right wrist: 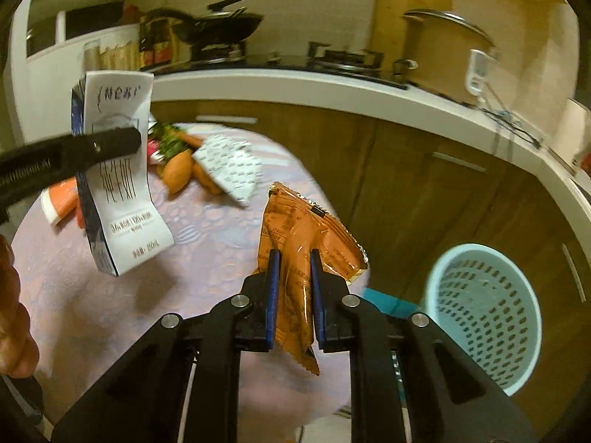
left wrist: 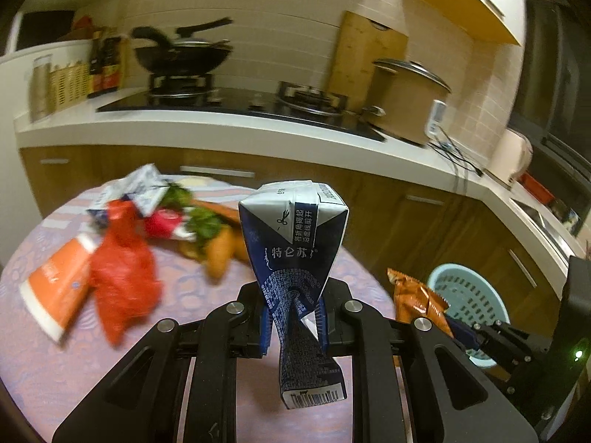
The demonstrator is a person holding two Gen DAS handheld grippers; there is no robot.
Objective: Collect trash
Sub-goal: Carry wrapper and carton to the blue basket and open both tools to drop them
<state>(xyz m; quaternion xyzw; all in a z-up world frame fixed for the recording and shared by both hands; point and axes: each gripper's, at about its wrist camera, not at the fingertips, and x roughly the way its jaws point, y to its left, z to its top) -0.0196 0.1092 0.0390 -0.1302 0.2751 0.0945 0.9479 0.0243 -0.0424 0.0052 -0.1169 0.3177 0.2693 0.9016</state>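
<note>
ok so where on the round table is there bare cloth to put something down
The near side of the lilac-clothed round table is bare, in front of the grippers. The strip between the white printed pouch and the table's right edge is also free. The far left is crowded: red plastic bag, orange-and-white carton, carrots and greens.

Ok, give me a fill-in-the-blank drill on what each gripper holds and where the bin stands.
1. The left gripper is shut on a crushed dark blue and white milk ____.
2. The right gripper pinches a snack wrapper whose colour is ____.
3. The perforated bin standing on the floor is light ____.
4. On the stove, the wok is coloured ____.

Missing words: carton; orange; blue; black
</note>
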